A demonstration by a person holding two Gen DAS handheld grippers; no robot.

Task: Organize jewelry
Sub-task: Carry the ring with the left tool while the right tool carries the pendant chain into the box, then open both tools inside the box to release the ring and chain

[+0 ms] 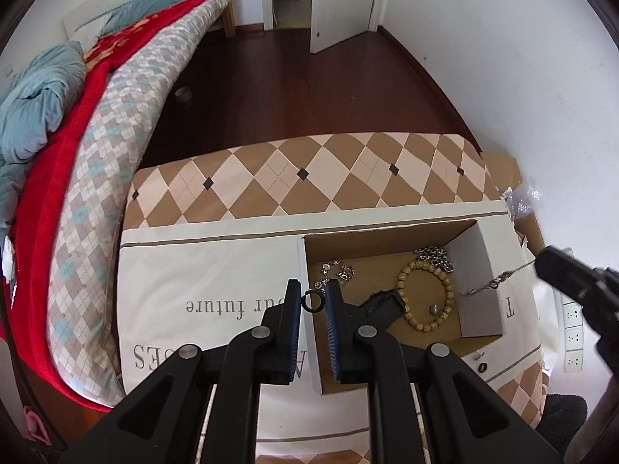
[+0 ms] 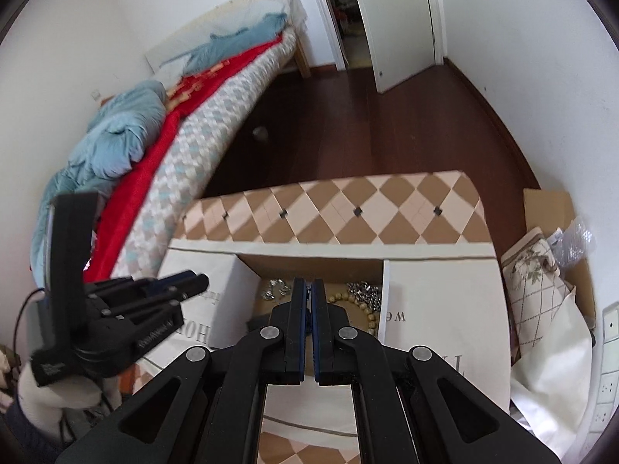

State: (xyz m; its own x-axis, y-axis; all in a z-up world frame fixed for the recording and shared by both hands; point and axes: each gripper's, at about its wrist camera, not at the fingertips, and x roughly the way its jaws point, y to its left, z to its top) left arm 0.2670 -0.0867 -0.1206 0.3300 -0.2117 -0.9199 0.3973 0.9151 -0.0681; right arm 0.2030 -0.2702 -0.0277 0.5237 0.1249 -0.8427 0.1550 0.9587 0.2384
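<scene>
Between left tongs [image 1: 313, 301]: black ring [image 1: 312, 302].

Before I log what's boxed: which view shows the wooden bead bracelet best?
The left wrist view: the wooden bead bracelet lies as a nearly whole loop in the cardboard box. In the right wrist view, the right hand-held gripper hides most of it.

walls [image 1: 483, 58]: plain white | floor [image 1: 309, 89]: dark red-brown wood | bed [image 1: 116, 135]: left, checked cover, red blanket [image 1: 46, 193], blue quilt [image 1: 35, 104] | door [image 1: 340, 0]: far, white, ajar | sockets [image 1: 572, 336]: right wall | light: soft daylight
</scene>
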